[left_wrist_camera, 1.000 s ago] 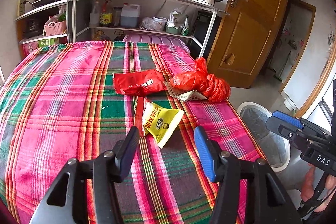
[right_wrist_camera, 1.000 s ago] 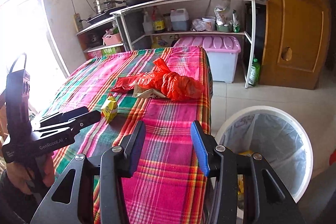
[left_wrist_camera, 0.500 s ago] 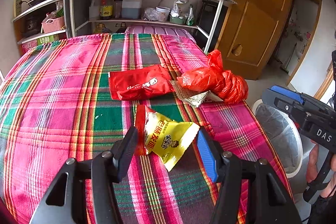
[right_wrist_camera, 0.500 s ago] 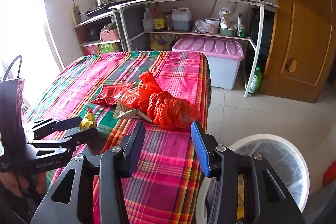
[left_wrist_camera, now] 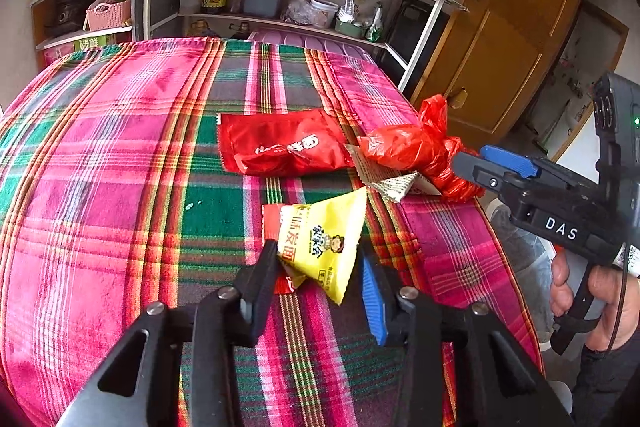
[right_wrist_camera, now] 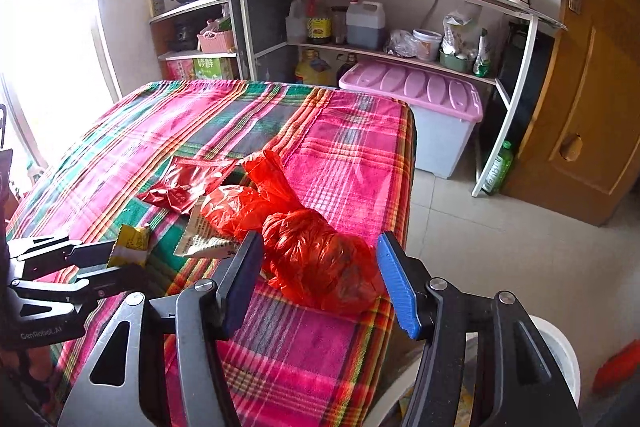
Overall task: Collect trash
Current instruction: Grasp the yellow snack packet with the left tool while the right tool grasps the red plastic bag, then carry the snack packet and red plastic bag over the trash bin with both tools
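The left tool gapes wide around the yellow snack packet, a light, crinkly, slippery thing best pinched mid-body. The right tool stands wide around the soft red plastic bag; take its bunched bulk

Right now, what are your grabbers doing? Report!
Left gripper open around yellow packet. Right gripper open around red bag. Red wrapper, paper scrap untouched. Nothing blocking.
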Available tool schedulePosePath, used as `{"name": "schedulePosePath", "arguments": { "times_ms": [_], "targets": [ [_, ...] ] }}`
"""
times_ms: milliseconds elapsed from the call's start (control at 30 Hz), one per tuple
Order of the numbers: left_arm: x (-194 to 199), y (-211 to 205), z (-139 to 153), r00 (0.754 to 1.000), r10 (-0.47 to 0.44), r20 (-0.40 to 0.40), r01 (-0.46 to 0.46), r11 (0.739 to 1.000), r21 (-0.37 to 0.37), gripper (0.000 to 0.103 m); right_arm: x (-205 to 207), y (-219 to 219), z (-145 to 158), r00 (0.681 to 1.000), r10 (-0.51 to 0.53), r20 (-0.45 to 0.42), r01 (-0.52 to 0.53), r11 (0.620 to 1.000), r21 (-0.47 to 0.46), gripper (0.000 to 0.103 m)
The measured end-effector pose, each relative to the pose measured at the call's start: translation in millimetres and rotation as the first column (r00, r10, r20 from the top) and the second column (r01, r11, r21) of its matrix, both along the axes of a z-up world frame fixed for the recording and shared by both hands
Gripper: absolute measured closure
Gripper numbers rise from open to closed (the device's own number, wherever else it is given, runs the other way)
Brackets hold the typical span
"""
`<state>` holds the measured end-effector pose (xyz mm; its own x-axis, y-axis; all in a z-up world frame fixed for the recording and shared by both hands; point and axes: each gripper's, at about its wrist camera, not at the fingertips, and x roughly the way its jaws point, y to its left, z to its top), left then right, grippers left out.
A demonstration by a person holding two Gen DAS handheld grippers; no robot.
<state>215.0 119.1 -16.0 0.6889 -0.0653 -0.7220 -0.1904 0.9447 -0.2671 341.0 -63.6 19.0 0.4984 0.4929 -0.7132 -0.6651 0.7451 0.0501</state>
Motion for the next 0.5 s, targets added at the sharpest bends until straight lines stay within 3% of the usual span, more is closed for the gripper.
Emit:
{"name": "schedulePosePath", "arguments": {
  "times_ms": [500],
  "targets": [
    [-6.6, -2.2, 4.9, 1.000, -0.008, 0.030, 0.008, 1.000, -0.009, 0.070, -8.9, -1.4, -0.2, 0.999, -0.019, -0.029, 0.019, 1.000, -0.007, 0.052]
  ]
}}
